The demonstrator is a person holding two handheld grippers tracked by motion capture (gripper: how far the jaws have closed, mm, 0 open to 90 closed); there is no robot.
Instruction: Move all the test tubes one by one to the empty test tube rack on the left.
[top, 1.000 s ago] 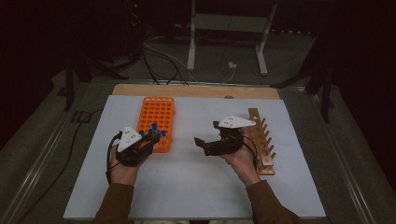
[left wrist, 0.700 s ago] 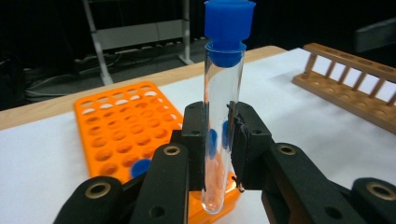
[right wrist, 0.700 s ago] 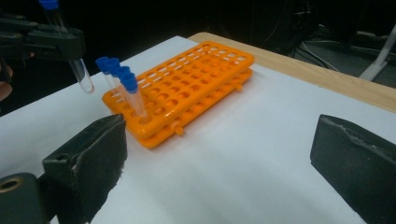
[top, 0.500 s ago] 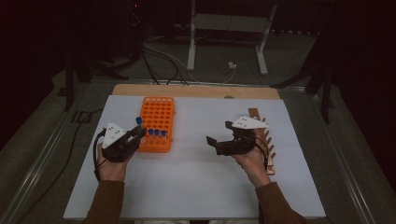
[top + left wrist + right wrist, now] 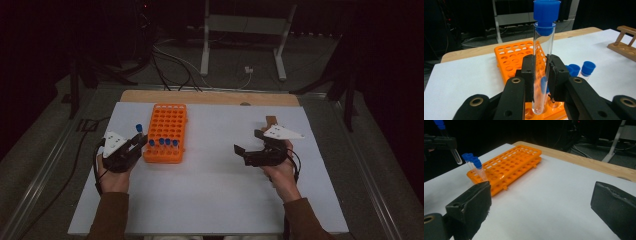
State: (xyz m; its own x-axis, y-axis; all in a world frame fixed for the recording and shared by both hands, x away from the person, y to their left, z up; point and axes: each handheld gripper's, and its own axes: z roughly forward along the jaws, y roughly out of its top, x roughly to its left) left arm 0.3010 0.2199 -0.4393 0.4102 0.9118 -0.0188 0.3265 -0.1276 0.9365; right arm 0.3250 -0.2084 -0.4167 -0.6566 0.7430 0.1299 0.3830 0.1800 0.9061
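- Clear glass test tube with a blue cap stands upright between the left gripper pads, which are clamped on the tube's lower half.
- In the high view, the left gripper holds the tube just beside the left edge of the orange rack, raised off the white table surface.
- Three more blue-capped tubes stand in the rack's near row.
- Right gripper hovers over the table, well apart from the rack, jaws spread wide with nothing between them.
- Wooden rack lies at the table's right side, behind the right hand.
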